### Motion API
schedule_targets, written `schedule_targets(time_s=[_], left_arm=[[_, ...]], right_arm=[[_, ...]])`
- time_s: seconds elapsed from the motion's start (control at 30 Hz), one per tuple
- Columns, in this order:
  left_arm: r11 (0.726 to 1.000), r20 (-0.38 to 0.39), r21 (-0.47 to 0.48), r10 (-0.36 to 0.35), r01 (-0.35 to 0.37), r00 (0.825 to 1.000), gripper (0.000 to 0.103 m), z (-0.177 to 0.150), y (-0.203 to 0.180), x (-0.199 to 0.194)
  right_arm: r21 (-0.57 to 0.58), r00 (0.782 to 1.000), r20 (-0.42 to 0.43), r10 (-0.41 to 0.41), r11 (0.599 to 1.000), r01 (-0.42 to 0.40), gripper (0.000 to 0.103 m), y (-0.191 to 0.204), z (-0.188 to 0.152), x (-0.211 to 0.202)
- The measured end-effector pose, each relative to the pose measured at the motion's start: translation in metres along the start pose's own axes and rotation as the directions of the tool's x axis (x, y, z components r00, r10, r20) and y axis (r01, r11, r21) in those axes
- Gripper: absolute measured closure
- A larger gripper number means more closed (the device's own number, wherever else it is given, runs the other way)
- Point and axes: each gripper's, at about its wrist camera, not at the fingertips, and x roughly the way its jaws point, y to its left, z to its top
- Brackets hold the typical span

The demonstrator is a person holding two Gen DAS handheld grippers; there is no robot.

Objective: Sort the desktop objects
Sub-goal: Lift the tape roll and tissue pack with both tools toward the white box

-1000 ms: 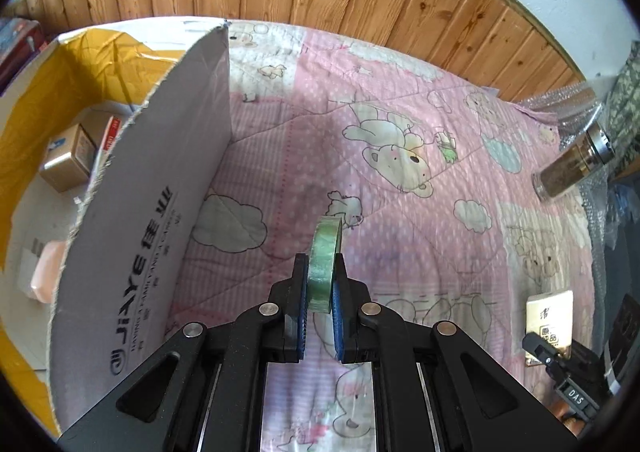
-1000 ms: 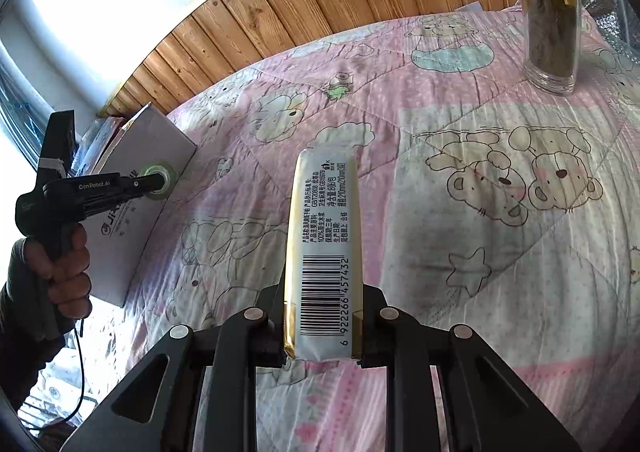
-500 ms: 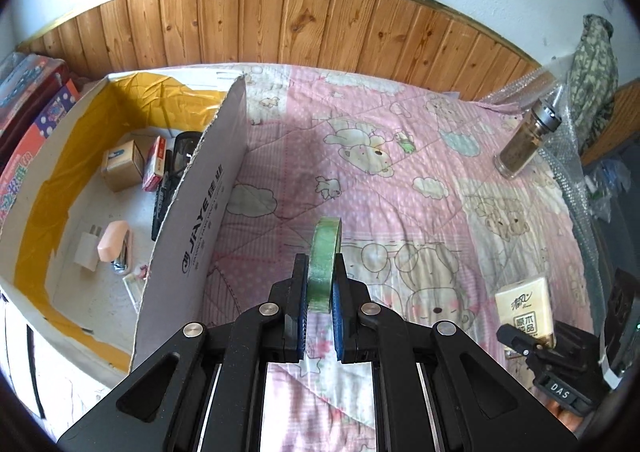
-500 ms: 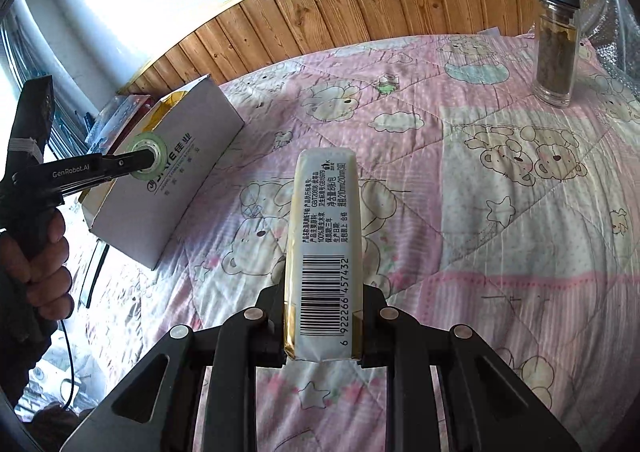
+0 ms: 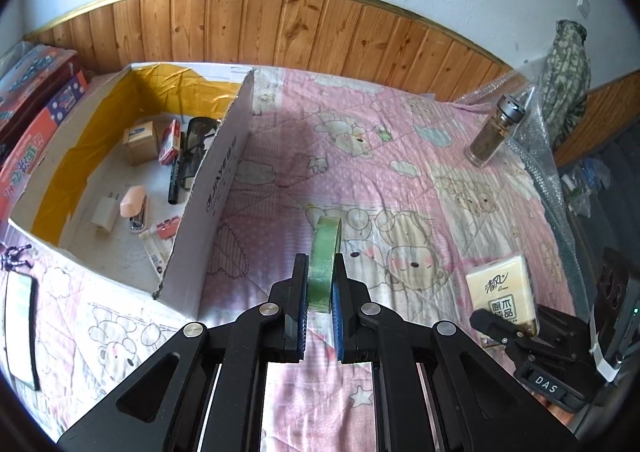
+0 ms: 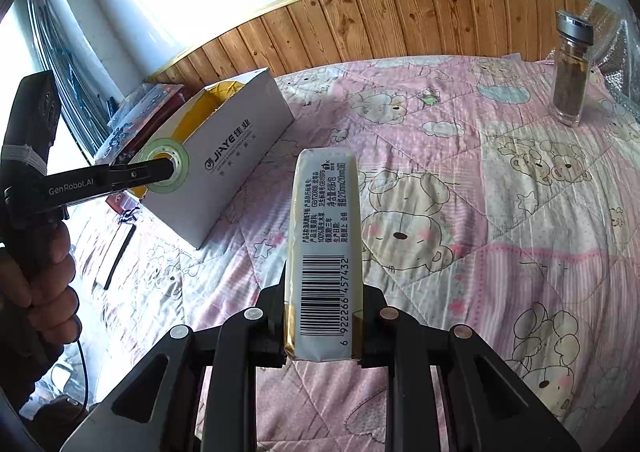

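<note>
My left gripper (image 5: 319, 292) is shut on a green tape roll (image 5: 325, 256), held on edge above the pink quilt, right of the open cardboard box (image 5: 218, 188). The roll also shows in the right wrist view (image 6: 166, 164), in front of the box (image 6: 236, 156). My right gripper (image 6: 324, 316) is shut on a tissue pack (image 6: 324, 248) with a barcode, held above the quilt. That pack also shows in the left wrist view (image 5: 502, 294), at the lower right.
The box holds several small items: a brown carton (image 5: 140, 140), glasses (image 5: 196, 148), a white charger (image 5: 105, 212), a pink stapler (image 5: 134, 204). A glass jar (image 5: 494, 132) stands at the far right. A phone (image 5: 18, 328) lies at the left. Wooden panelling lines the wall.
Both grippers have risen and drawn back from the quilt, so more of the box's inside and the room shows. Each keeps its hold on its object.
</note>
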Motion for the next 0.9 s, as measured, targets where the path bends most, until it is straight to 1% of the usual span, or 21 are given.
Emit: schedule_targets(time_s=[0.33,0.6,0.9], left_arm=[[0.999,0.037,-0.010,-0.035,0.035,0.999,0.094,-0.007,0.007,-0.026],[0.998,0.068,-0.032,-0.048,0.051,0.997,0.094,-0.005,0.021,-0.042],[0.995,0.099,-0.074,-0.054,0.061,0.994,0.094,0.000,0.043,-0.053]], right_arm=[[-0.055,1.000,0.022,0.015,0.998,-0.014,0.079,0.035,0.007,-0.007],[-0.126,0.998,0.044,0.036,0.991,-0.031,0.079,0.069,0.024,-0.009],[-0.206,0.997,0.049,0.067,0.977,-0.056,0.079,0.106,0.047,-0.005]])
